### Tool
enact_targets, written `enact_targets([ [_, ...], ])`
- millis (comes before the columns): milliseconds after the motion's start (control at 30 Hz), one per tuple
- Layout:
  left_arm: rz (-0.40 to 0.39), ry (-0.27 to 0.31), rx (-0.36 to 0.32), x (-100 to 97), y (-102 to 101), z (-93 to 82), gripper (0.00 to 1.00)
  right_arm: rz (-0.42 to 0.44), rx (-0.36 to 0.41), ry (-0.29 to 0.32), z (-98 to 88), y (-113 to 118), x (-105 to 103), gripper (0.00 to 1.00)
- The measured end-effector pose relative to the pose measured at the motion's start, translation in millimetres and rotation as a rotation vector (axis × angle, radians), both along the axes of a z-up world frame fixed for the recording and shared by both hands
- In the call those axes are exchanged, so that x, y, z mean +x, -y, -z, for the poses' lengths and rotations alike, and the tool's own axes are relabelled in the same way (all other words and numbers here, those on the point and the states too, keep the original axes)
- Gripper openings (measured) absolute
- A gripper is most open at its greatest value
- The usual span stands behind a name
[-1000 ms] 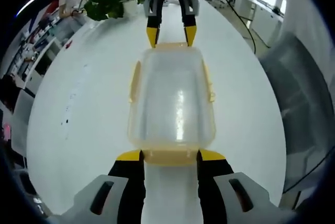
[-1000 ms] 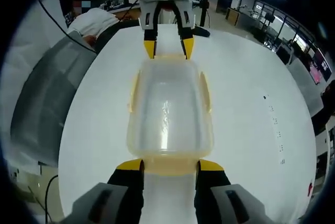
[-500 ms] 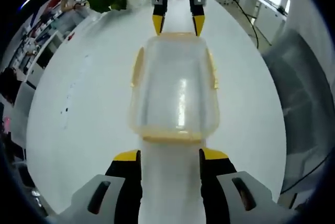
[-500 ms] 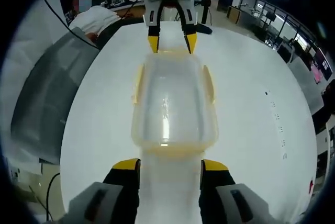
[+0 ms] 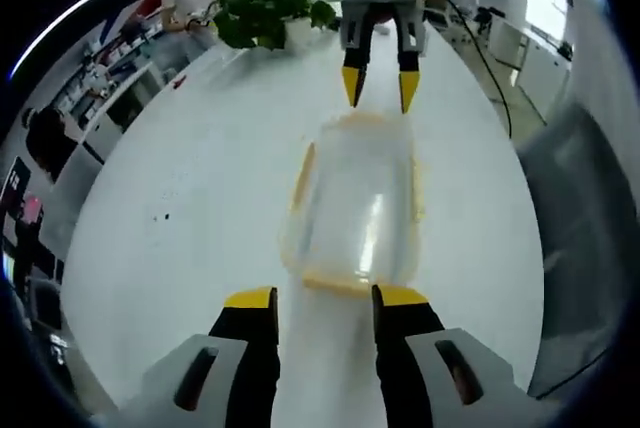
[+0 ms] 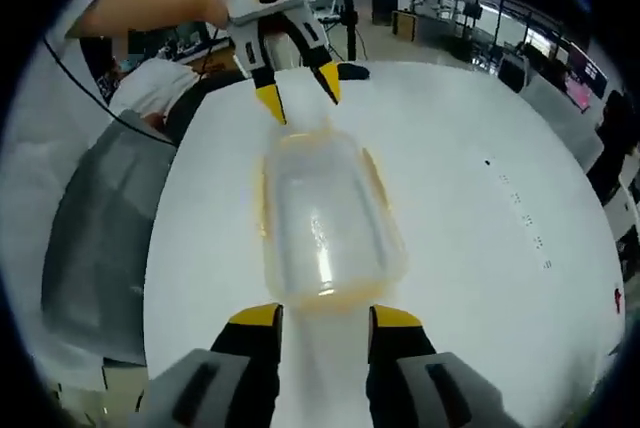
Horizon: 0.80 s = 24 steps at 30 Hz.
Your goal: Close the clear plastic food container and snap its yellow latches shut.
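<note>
With the lid already on, the container [image 5: 360, 213] lies on the table [image 5: 200, 178] between the left gripper [image 5: 325, 296] and right gripper [image 6: 325, 315], both apart and empty; latches [image 5: 300, 180] look folded down, so little remains.

Round white table [image 5: 200, 178] carries 1 clear plastic food container with yellow latches [image 5: 360, 208], lid on, near the middle; leafy green potted plant [image 5: 268, 10] at the far edge; small dark specks [image 6: 520, 213] on the surface.
</note>
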State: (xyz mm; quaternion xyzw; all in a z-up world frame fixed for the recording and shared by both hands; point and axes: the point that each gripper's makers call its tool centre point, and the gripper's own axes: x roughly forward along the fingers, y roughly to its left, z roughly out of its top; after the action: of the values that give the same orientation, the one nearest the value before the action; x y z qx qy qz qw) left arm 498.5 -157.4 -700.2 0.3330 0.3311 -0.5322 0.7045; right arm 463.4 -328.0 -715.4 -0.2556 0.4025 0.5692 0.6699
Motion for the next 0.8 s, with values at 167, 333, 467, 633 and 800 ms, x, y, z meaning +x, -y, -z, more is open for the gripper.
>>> enact_targets([
  [167,-0.113,-0.046,-0.034,-0.9,0,-1.5,0.39,0.081,0.022,-0.021,-5.7,-7,4,0.32],
  [333,-0.235,-0.098,-0.072,-2.2,2,4.5,0.37,0.186,0.064,-0.015,-8.8,-15,11,0.3],
  [467,-0.331,-0.09,-0.103,3.5,2,5.9,0.38,0.264,0.078,-0.018,-8.9,-18,17,0.3],
  [633,-0.498,-0.117,-0.182,10.4,2,2.3,0.37,0.361,0.084,-0.026,-7.8,-21,23,0.32],
  [800,-0.585,-0.157,-0.232,6.7,5,4.3,0.39,0.453,0.084,-0.062,-3.5,-19,24,0.31],
])
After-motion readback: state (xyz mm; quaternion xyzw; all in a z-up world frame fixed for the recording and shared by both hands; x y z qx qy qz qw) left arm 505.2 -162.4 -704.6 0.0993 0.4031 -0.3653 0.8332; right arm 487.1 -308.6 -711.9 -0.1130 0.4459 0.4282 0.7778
